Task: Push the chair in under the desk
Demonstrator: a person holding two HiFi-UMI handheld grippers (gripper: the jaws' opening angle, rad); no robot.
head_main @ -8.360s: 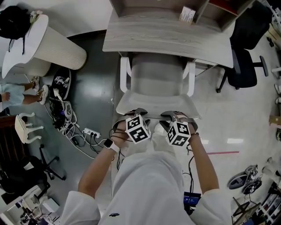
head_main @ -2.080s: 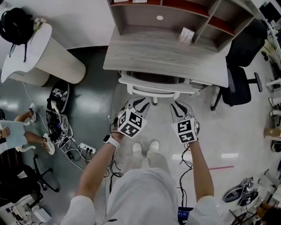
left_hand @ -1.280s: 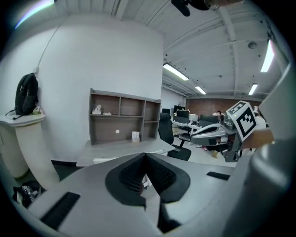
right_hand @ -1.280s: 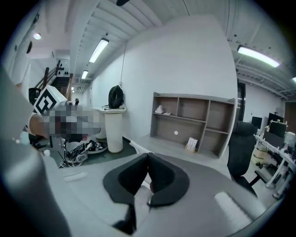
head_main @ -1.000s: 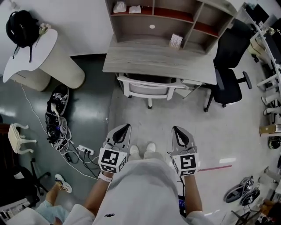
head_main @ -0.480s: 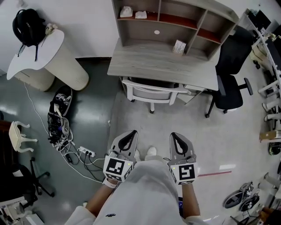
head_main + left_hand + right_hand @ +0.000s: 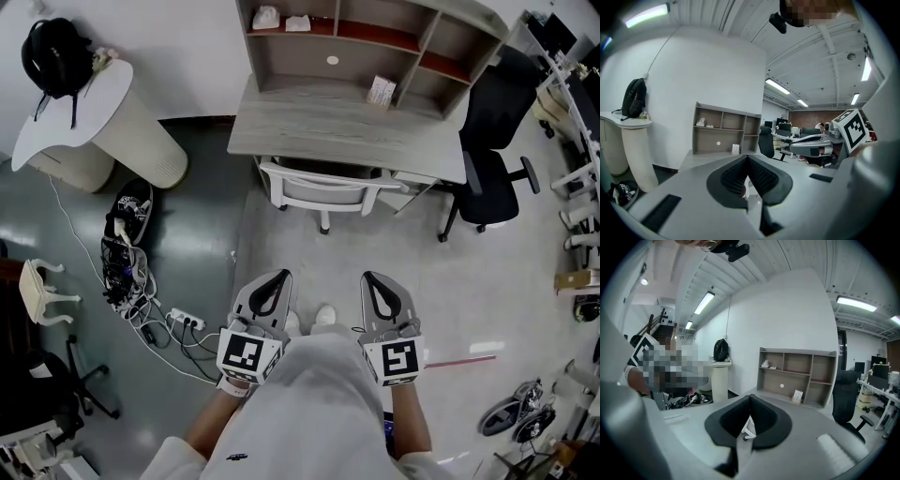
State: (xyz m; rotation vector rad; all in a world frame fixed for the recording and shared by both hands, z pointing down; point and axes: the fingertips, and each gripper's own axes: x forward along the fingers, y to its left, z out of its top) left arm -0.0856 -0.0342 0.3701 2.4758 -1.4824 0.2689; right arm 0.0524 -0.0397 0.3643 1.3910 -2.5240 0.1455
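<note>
In the head view the white chair (image 7: 323, 187) stands tucked in under the grey wooden desk (image 7: 347, 127), with only its back and armrests showing. Both grippers hang well back from it, close to my body, above my shoes. My left gripper (image 7: 272, 277) is shut and holds nothing. My right gripper (image 7: 375, 279) is shut and empty too. In the left gripper view the jaws (image 7: 747, 160) meet in front of the desk and its shelf unit (image 7: 724, 136). The right gripper view shows the shut jaws (image 7: 750, 400), with a sliver of the chair (image 7: 749, 428) below them.
A black office chair (image 7: 492, 178) stands right of the desk. A white rounded stand (image 7: 94, 112) carrying a black backpack (image 7: 56, 56) is at the left. Cables and a power strip (image 7: 141, 291) lie on the floor to the left. A red tape line (image 7: 459, 359) marks the floor at the right.
The grippers have stayed shut and low near my body, shifting only slightly. The chair has not moved under the desk. A person's leg at lower left has left the view.
</note>
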